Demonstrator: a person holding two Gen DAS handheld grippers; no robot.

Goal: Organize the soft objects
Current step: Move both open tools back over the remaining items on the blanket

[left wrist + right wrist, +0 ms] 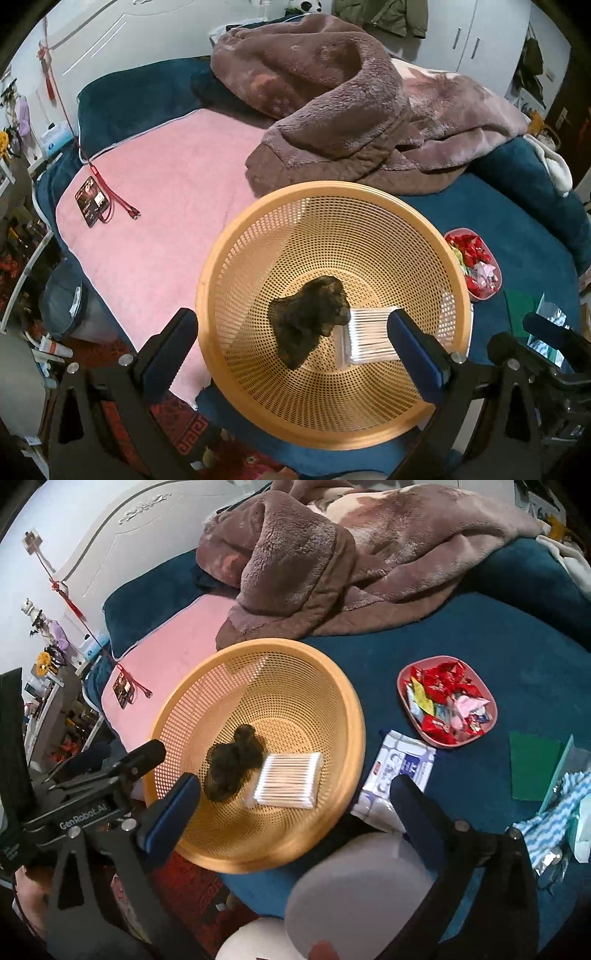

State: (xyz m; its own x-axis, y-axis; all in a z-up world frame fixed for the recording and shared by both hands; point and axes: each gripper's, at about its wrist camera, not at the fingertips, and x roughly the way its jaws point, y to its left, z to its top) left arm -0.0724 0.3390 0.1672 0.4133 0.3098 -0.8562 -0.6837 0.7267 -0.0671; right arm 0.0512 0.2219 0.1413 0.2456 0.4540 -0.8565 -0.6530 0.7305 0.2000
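Observation:
An orange mesh basket stands on the bed's near edge. In its bottom lie a dark furry soft lump and a clear pack of cotton swabs, touching each other. My left gripper hangs open over the basket, its blue pads wide on either side of the lump and touching nothing. My right gripper is open too, spanning the basket's near right rim. A blurred white rounded thing sits low between its fingers; I cannot tell what it is.
A brown fleece blanket is heaped behind the basket. A pink tray of wrapped sweets, a tissue pack, a green card and a blue-striped cloth lie to the right. A phone with red cable rests on the pink sheet.

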